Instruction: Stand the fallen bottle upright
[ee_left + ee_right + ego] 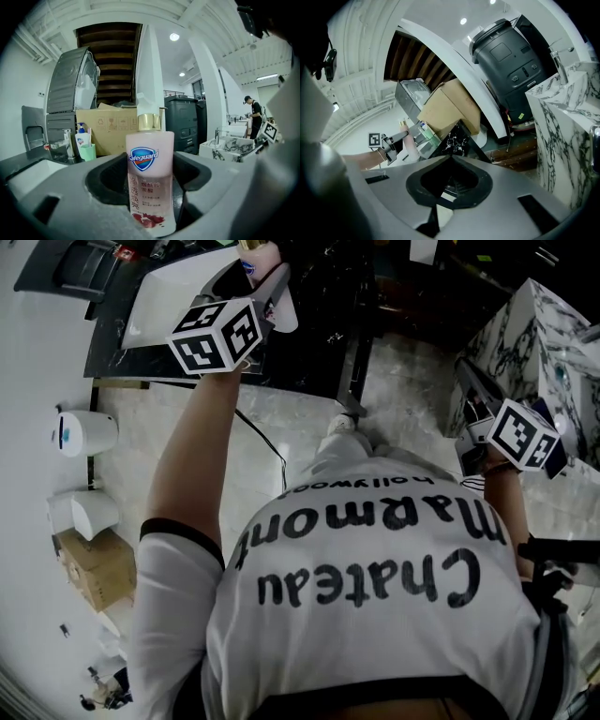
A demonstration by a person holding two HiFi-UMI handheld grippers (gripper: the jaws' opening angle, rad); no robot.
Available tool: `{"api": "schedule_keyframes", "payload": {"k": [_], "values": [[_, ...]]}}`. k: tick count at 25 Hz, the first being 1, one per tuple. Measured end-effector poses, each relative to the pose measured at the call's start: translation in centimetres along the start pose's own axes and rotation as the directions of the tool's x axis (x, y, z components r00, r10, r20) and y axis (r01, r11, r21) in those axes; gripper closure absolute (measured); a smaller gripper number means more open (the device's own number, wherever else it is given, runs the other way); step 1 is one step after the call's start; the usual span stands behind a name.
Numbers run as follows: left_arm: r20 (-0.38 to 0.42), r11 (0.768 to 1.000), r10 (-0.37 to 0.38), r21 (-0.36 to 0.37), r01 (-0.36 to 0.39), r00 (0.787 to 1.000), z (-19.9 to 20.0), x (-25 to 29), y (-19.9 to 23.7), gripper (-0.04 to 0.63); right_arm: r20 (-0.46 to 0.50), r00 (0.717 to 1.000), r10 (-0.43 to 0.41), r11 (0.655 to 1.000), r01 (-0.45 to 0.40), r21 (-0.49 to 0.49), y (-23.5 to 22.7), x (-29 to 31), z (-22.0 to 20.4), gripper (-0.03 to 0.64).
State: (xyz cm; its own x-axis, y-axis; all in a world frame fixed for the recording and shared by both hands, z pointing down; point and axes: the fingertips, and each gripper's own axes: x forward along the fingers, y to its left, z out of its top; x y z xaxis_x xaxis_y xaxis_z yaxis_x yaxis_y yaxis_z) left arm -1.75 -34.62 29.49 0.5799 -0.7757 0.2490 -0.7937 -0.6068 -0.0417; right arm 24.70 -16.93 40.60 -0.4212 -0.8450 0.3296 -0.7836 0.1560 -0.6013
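A pink Safeguard bottle (150, 183) with a gold collar and white pump stands upright between the jaws of my left gripper (150, 165), which is shut on its body. In the head view that gripper (267, 292) is raised over the dark counter (112, 357), with the bottle's top (251, 262) just beyond it. The right gripper view shows the bottle (408, 140) from the side, upright in the left gripper (391, 140). My right gripper (451, 158) is shut with nothing in it, held low at the right (469, 390) beside a marble sink unit (544, 324).
A white basin (178, 287) sits in the dark counter. A second soap dispenser and a green cup (85, 145) stand by a cardboard box (112, 126). A black bin (183, 122) is behind. A person (255, 117) stands far right. White cylinders (84, 432) are at the left.
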Motion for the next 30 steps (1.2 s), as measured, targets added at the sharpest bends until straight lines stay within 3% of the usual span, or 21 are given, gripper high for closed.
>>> {"api": "schedule_keyframes", "payload": {"k": [21,30], "values": [[0.089,0.999,0.047,-0.024,-0.045,0.995,-0.2,-3.6,0.4,0.313,-0.038,0.997,0.07,0.997,-0.071,-0.024,2.7,1.3,-0.1,0.606],[0.103,0.998,0.058,-0.042,-0.054,0.993,-0.6,-4.7,0.8,0.318,-0.061,0.993,0.102,0.991,-0.106,-0.081,4.5,2.4,0.1,0.607]]}}
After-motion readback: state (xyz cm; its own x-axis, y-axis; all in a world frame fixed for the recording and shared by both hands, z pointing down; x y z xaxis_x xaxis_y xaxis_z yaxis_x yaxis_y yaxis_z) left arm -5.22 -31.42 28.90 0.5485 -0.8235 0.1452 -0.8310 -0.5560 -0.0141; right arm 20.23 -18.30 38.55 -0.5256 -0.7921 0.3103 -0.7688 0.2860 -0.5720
